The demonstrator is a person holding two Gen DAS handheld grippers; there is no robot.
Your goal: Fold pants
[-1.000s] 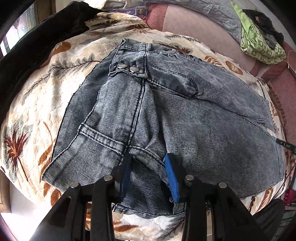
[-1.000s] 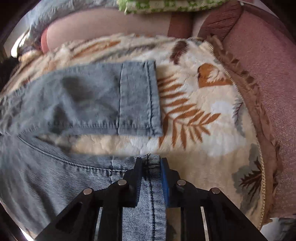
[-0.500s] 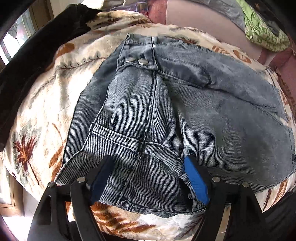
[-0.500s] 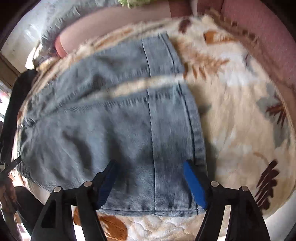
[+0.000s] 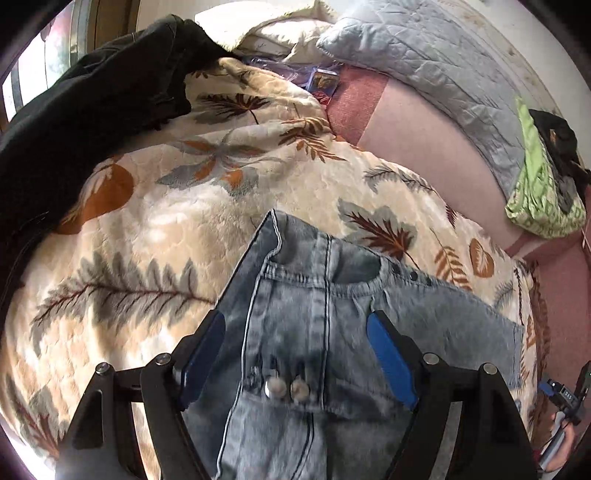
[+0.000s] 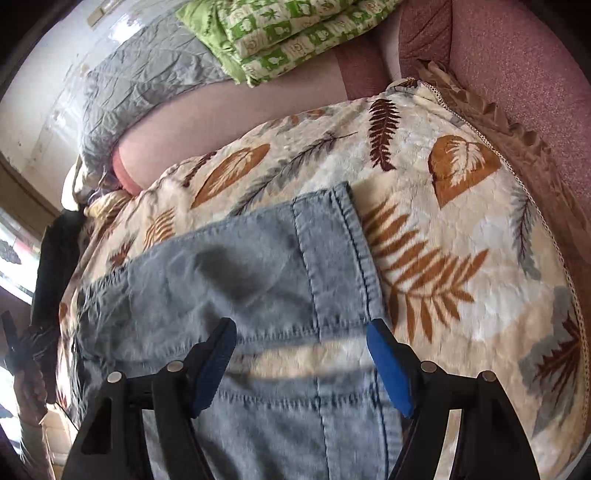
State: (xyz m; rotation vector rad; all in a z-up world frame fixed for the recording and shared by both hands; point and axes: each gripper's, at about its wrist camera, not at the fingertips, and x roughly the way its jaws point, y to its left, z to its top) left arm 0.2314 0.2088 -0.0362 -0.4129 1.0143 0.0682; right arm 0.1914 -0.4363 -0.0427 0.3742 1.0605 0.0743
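On my left, the left gripper (image 5: 295, 354) hangs with its jaws spread wide and nothing between them, over the waistband end of the jeans (image 5: 332, 332). Two metal waist buttons (image 5: 286, 387) sit just under the gap, and the belt line runs away from me across the leaf-print blanket (image 5: 147, 229) that covers the bed. A black garment (image 5: 74, 122) lies heaped at the far left, well apart from the denim.

Moving right, the right gripper (image 6: 301, 362) is likewise wide open and empty, poised above the leg hems (image 6: 332, 251). The two cuffs lie one beyond the other with a strip of blanket showing between them, so I judge the legs are not yet stacked squarely. A green patterned pillow (image 6: 288, 33) rests at the back.

The denim looks heavy and fairly stiff for cloth, limp enough to drape yet thick at seams. I'd pinch the doubled waistband on my side and the stitched cuff on the other; those edges should hold without slipping, whereas a single layer mid-leg would likely sag and drag.
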